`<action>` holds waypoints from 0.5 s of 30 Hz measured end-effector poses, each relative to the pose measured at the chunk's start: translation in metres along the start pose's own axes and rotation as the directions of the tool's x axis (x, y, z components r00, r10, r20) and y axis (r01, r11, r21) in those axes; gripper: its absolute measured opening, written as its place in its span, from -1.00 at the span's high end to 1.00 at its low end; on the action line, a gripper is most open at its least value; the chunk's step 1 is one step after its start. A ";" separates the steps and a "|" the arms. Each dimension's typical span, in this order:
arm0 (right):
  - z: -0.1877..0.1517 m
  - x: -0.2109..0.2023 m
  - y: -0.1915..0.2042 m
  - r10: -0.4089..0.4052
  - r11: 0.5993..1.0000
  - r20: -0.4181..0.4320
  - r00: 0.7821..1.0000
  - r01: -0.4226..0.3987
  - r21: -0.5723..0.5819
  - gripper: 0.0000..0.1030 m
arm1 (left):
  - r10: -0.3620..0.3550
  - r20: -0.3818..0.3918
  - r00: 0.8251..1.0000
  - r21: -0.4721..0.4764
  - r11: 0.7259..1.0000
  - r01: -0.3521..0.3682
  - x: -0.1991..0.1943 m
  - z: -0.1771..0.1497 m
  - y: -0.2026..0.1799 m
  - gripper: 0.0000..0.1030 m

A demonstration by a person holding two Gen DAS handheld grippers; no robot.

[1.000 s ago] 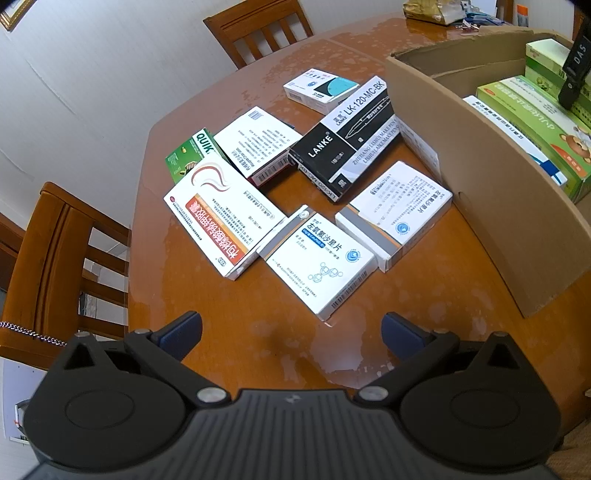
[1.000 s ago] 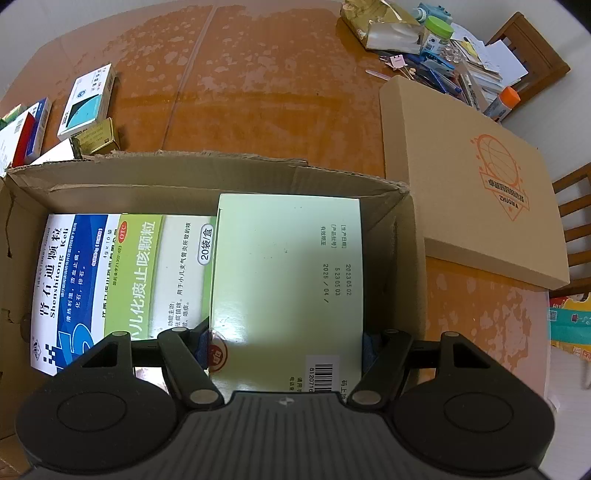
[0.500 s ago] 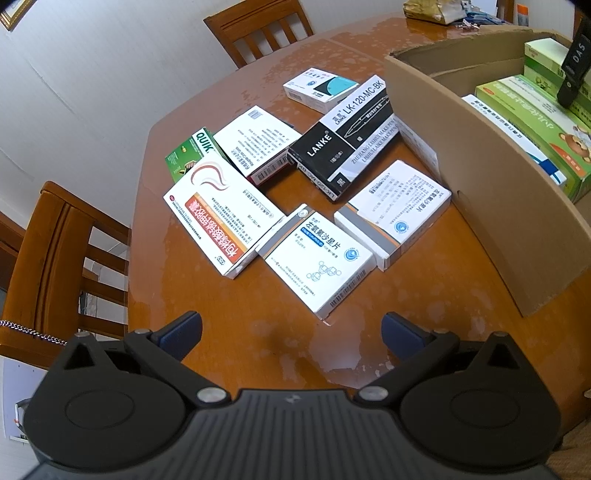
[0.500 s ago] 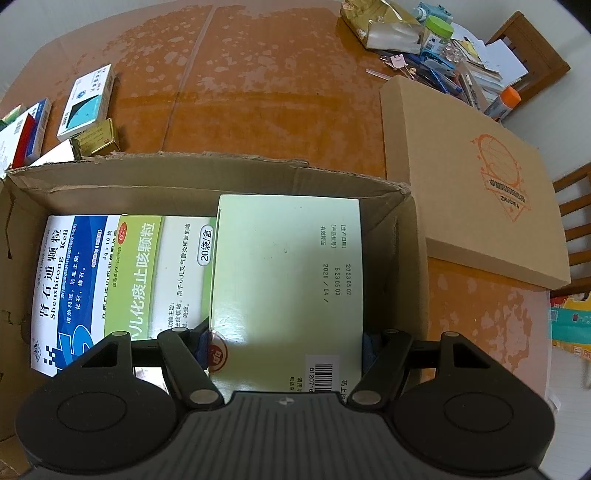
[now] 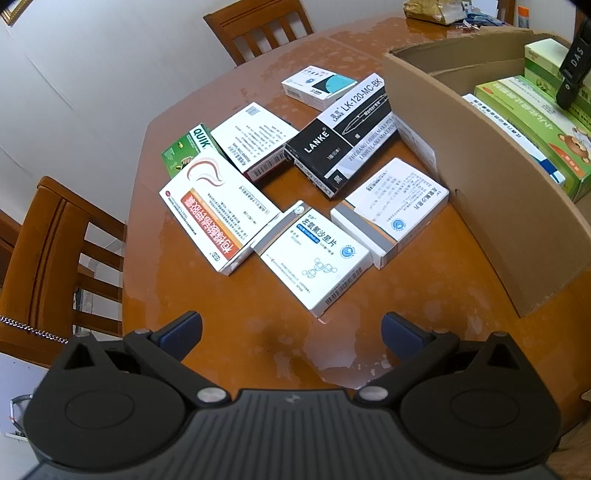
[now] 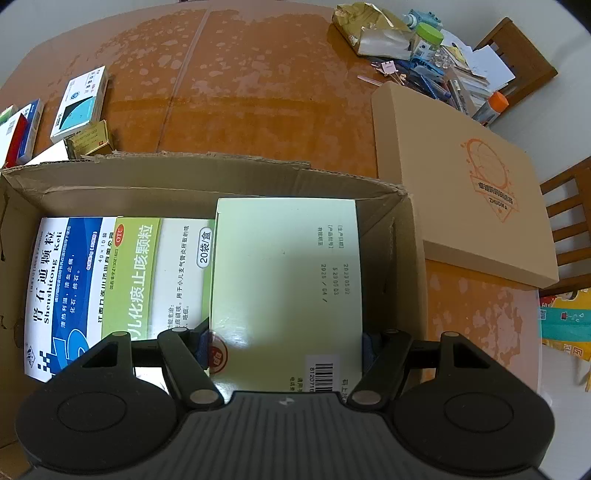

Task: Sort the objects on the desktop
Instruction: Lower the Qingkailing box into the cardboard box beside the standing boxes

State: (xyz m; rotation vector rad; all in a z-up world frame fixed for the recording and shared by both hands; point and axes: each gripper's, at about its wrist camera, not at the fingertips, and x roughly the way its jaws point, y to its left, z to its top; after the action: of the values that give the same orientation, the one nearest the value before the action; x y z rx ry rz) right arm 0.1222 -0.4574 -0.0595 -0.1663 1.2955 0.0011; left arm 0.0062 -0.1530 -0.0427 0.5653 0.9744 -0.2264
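Observation:
My right gripper [image 6: 286, 345] is shut on a pale green medicine box [image 6: 284, 280] and holds it inside the open cardboard carton [image 6: 207, 177], beside a green-and-white box [image 6: 155, 273] and a blue-and-white box [image 6: 62, 288]. My left gripper [image 5: 291, 330] is open and empty above the wooden table [image 5: 258, 347]. In front of it lie several boxes: a white and blue one [image 5: 317, 254], a white and grey one [image 5: 395, 206], a white and orange one [image 5: 218, 210], and a black LANKE pen box [image 5: 343, 133]. The carton [image 5: 491, 192] stands at their right.
A flat tan box [image 6: 465, 188] lies right of the carton. Clutter of bags, pens and a jar [image 6: 424, 48] sits at the table's far right. Wooden chairs stand at the left [image 5: 44, 254] and far side [image 5: 258, 26]. A teal and white box [image 6: 79, 101] lies beyond the carton.

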 end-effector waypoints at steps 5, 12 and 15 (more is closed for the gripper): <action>-0.004 -0.004 0.001 -0.017 1.000 0.011 1.000 0.016 0.002 -0.44 | -0.005 0.004 1.000 0.011 1.000 0.005 0.000 0.001 -0.002 -0.99; -0.006 -0.006 0.002 -0.023 1.000 0.019 1.000 0.023 0.013 -0.44 | -0.006 0.002 1.000 0.011 1.000 0.006 0.000 0.001 -0.001 -0.99; -0.006 -0.007 0.000 0.000 1.000 0.021 1.000 -0.001 0.024 -0.44 | -0.005 0.001 1.000 0.015 1.000 0.005 0.000 0.002 -0.002 -0.99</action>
State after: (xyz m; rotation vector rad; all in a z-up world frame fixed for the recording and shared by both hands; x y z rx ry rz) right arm 0.1142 -0.4572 -0.0543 -0.1452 1.2740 -0.0123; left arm 0.0064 -0.1557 -0.0426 0.5763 0.9737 -0.2384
